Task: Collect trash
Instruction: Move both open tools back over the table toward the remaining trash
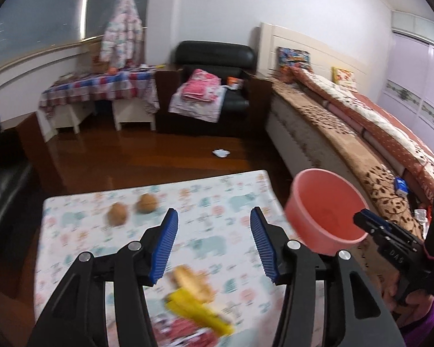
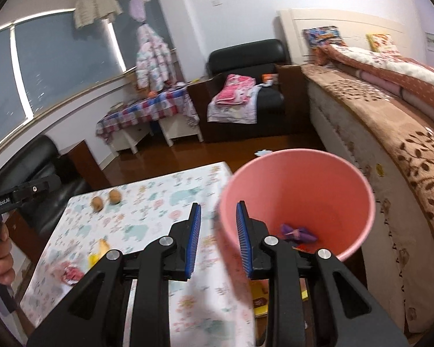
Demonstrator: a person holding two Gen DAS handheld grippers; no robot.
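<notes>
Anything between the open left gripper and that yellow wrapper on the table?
Nothing visible. The left gripper is open and empty, with the yellow wrapper lying uncovered on the table just below its fingers. The pink bucket hangs off to the right.

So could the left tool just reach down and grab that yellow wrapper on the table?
Probably yes. The left tool stands open and empty above the yellow wrapper, and nothing lies between them. The pink bucket hangs off to the side in the right tool.
</notes>
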